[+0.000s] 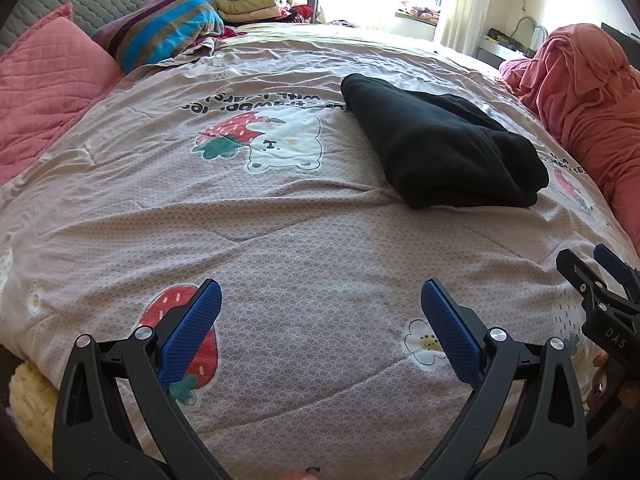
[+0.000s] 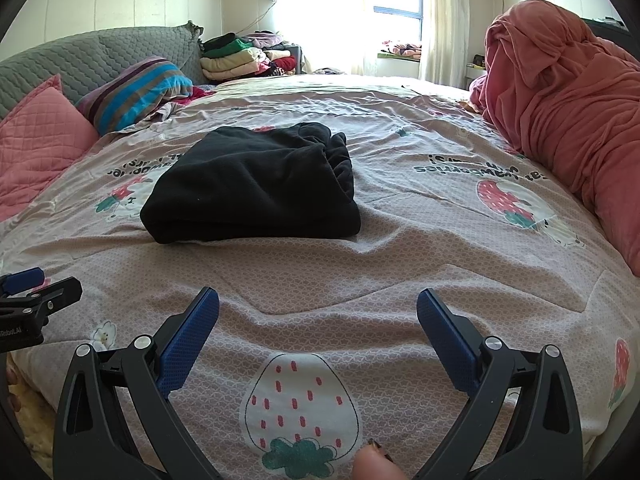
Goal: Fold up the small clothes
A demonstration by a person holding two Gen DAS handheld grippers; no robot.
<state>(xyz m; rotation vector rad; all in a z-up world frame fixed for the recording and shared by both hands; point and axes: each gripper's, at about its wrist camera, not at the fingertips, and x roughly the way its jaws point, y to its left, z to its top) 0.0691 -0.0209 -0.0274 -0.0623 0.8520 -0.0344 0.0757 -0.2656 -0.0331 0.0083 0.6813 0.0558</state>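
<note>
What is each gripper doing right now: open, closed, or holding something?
Left gripper: open, holding nothing.
Right gripper: open, holding nothing.

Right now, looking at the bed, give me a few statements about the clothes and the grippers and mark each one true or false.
1. The black garment lies folded on the bedspread. True.
2. The left gripper is clamped on the black garment. False: it is open, holding nothing, short of the garment.
3. The right gripper is open. True.
4. The striped pillow rests on top of the black garment. False: it lies apart, near the headboard.
5. A stack of folded clothes sits beyond the bed. True.
</note>
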